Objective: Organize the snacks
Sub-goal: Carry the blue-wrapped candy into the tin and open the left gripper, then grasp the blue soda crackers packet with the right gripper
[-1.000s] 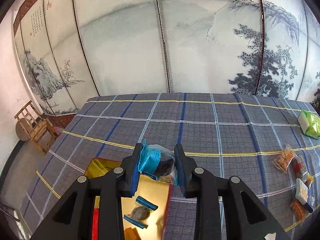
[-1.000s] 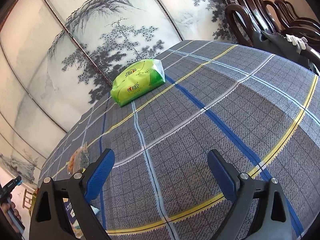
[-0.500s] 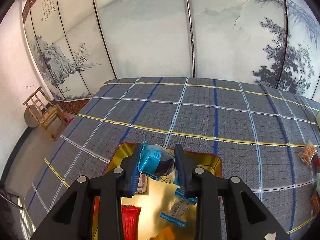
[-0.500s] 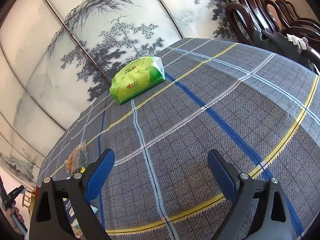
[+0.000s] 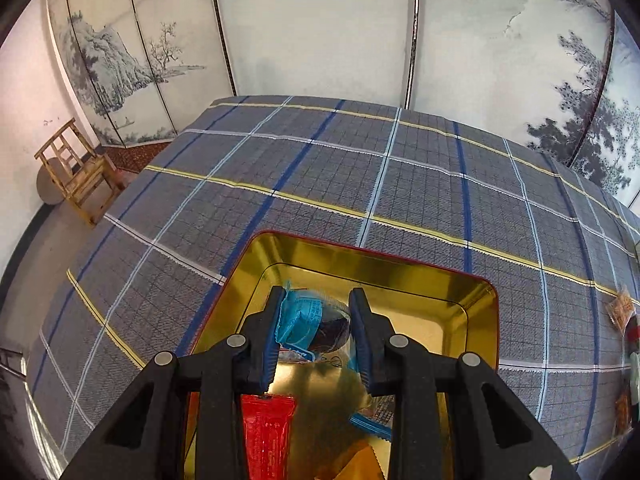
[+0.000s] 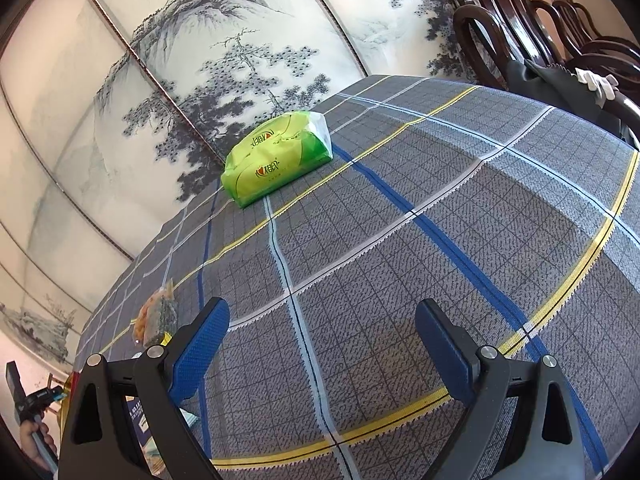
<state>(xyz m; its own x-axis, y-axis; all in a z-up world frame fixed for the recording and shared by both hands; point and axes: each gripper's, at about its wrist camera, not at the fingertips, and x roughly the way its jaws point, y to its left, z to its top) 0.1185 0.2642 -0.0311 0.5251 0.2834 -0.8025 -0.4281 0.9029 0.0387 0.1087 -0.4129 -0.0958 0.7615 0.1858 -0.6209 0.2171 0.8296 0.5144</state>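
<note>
My left gripper (image 5: 316, 320) is shut on a blue-wrapped snack (image 5: 308, 322) and holds it over the gold tin tray (image 5: 400, 276). In the tray lie a red packet (image 5: 266, 432), an orange packet (image 5: 356, 460) and a blue-edged packet (image 5: 372, 426). My right gripper (image 6: 322, 336) is open and empty above the plaid tablecloth (image 6: 400, 240). An orange snack bag (image 6: 156, 314) lies to its left, with more packets (image 6: 144, 420) partly hidden behind the left finger.
A green tissue pack (image 6: 276, 158) lies at the far side of the table. Loose snacks (image 5: 622, 312) lie at the right edge in the left wrist view. Dark wooden chairs (image 6: 540, 32) stand at the right; a small wooden chair (image 5: 76, 172) stands on the floor at the left.
My left gripper has carried the blue snack further over the tray, so more of the tray lies under it. The right gripper has barely moved.
</note>
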